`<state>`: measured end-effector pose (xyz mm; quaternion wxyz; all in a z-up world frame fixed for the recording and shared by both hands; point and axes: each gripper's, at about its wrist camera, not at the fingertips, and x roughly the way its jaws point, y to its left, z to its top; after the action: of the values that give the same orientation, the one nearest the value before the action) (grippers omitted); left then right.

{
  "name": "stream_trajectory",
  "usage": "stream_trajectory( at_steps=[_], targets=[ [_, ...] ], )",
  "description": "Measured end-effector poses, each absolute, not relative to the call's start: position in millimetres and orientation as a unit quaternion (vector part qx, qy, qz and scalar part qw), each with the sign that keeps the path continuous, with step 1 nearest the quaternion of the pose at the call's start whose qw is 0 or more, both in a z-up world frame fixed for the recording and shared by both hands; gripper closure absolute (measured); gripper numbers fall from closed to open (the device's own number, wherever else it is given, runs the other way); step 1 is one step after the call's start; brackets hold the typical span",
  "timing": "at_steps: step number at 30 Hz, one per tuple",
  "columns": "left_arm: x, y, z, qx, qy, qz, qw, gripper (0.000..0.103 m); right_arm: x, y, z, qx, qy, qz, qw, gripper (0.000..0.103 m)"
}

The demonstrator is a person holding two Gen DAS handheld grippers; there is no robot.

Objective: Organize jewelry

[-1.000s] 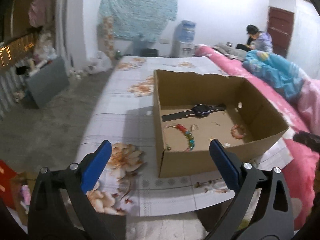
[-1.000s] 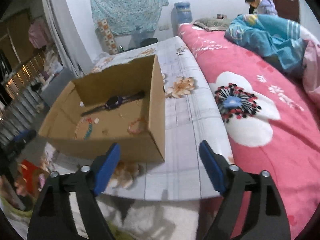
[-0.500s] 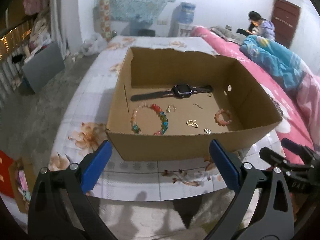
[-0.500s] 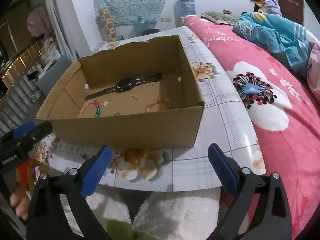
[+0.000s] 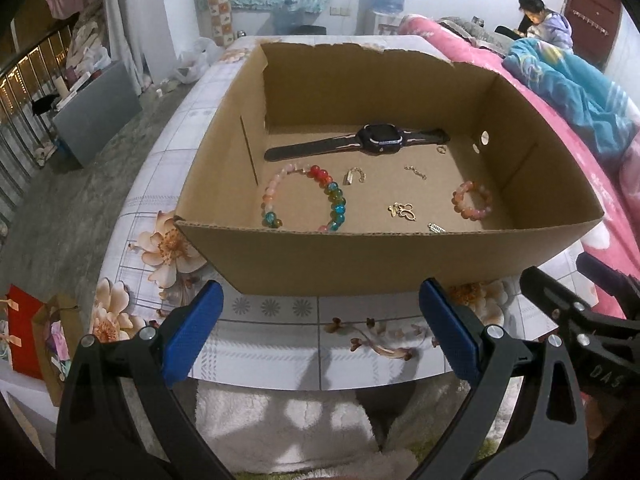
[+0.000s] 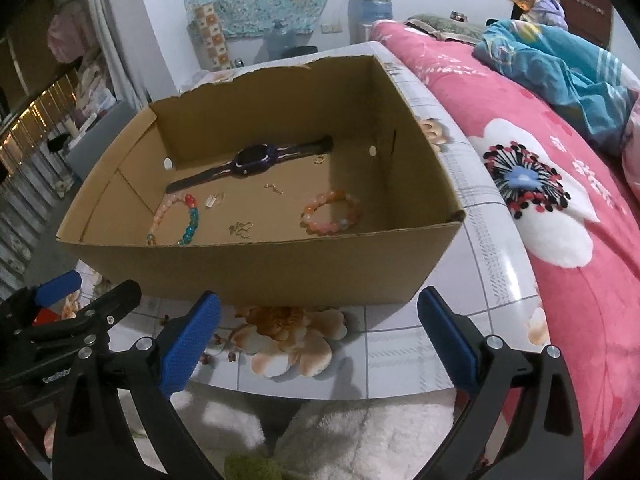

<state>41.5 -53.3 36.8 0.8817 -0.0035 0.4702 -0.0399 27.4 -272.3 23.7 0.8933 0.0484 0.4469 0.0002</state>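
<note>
An open cardboard box [image 5: 384, 264] is seen standing on a table [image 5: 280, 344] covered in a flower-printed cloth, and everything below is placed relative to this box.

Just in front of the box's near wall, toward its left half, the left gripper [image 5: 318, 334] is held above the table edge; its blue-padded jaws are spread wide and nothing is held between them. On the box floor at the left, a multicoloured bead bracelet [image 5: 304, 198] is laid close to the near wall. Behind it, along the far wall, a dark wristwatch [image 5: 378, 140] is stretched out flat. Small gold-coloured pieces [image 5: 402, 211] are scattered across the middle of the floor, apart from one another. Toward the right wall, a smaller pink bead bracelet [image 5: 472, 200] is laid flat.

In front of the box's near right part, the right gripper [image 6: 318, 336] is held over the table; its jaws have just been opening to a wide spread, and nothing is gripped. To the right of the box, a pink bedspread [image 6: 560, 208] is seen.
</note>
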Motion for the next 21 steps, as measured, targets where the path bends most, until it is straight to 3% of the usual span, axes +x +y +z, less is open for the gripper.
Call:
stream_trajectory(
  at_steps=[21],
  targets=[
    [46.2, -57.3, 37.3, 0.006, 0.473, -0.028, 0.880, 0.008, 32.4, -271.7, 20.2, 0.048, 0.453, -0.005, 0.890, 0.007]
  ],
)
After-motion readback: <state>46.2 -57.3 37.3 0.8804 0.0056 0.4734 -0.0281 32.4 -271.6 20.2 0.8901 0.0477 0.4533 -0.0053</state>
